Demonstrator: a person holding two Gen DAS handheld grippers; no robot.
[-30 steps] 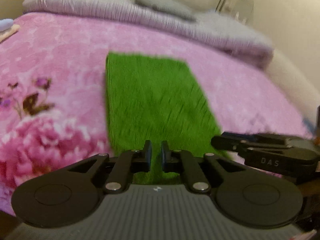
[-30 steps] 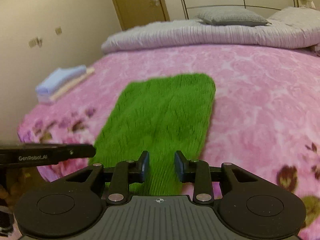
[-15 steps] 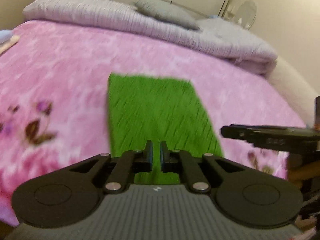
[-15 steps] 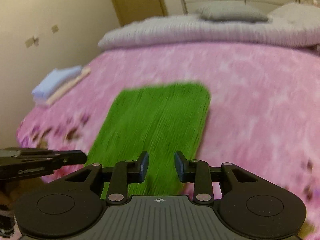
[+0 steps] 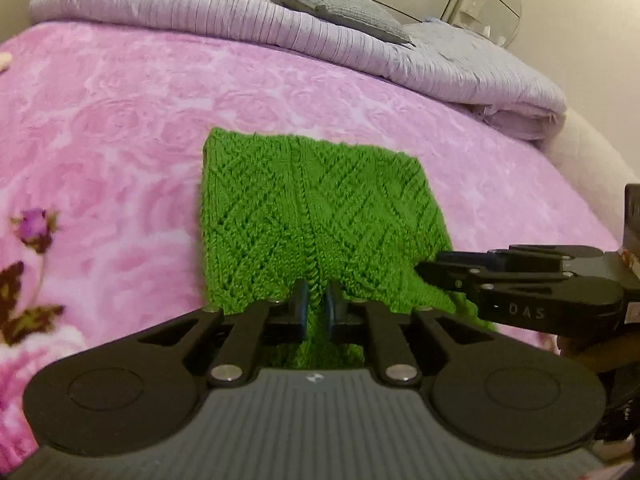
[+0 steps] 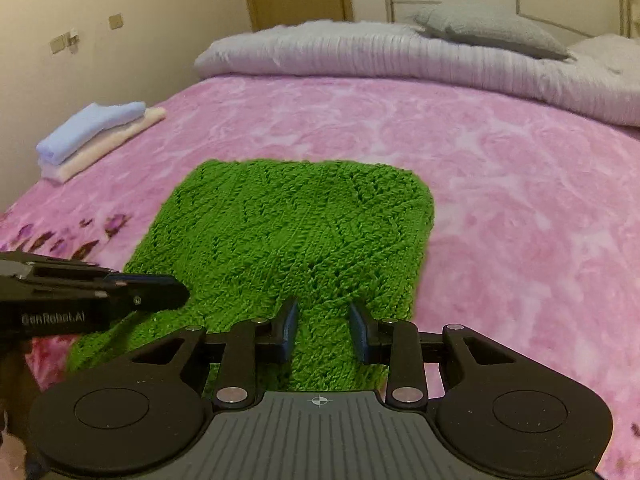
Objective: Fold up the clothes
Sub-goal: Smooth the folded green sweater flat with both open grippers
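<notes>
A green knitted garment [image 5: 316, 216] lies flat on the pink floral blanket of the bed [image 5: 120, 120], folded into a long strip that runs from the near edge of the bed toward the headboard end. Its near end hangs slightly over the bed's near edge, under both claws.

The left claw [image 5: 316, 306] has its jaws drawn narrow, with a ridge of the green knit between the fingertips; whether it truly pinches the knit cannot be told. The right claw [image 6: 323, 326] stands with its jaws wide apart, over the near end of the garment and closed on nothing.

A small stack of folded clothes [image 6: 96, 136], light blue on cream, sits near the bed's left edge, well apart from the green piece. A rolled lilac quilt [image 6: 400, 60] and a grey pillow [image 6: 488, 32] lie along the far end. Bare blanket surrounds the garment on the left, right and far sides.
</notes>
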